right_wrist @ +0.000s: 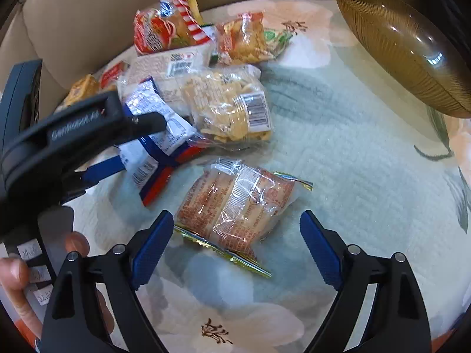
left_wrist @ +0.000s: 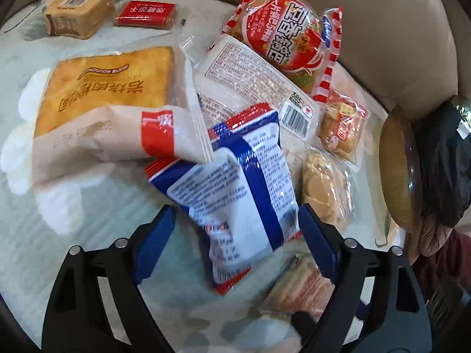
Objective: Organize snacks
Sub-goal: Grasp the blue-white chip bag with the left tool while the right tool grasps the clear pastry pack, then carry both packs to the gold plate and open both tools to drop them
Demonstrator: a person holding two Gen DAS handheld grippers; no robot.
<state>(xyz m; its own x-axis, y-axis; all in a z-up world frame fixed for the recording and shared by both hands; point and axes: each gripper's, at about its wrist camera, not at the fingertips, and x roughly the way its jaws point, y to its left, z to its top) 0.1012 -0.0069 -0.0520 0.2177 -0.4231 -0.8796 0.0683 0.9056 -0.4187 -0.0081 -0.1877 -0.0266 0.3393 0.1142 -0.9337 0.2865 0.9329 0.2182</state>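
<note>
Both claws gape: left claw [left_wrist: 235, 235] straddles blue-striped packet [left_wrist: 235, 182], right claw [right_wrist: 237, 241] faces wafer pack [right_wrist: 235, 206].

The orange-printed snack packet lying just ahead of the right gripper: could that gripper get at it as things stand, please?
Probably yes. The right gripper is open, the orange-printed packet lies alone on the floral cloth, and nothing sits between them; the left gripper is off to one side.

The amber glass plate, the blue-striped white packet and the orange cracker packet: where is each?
amber glass plate [right_wrist: 412, 47], right wrist view, on its ribbed underside.
blue-striped white packet [left_wrist: 235, 182], left wrist view, on its printed back.
orange cracker packet [right_wrist: 235, 206], right wrist view, on its middle.
</note>
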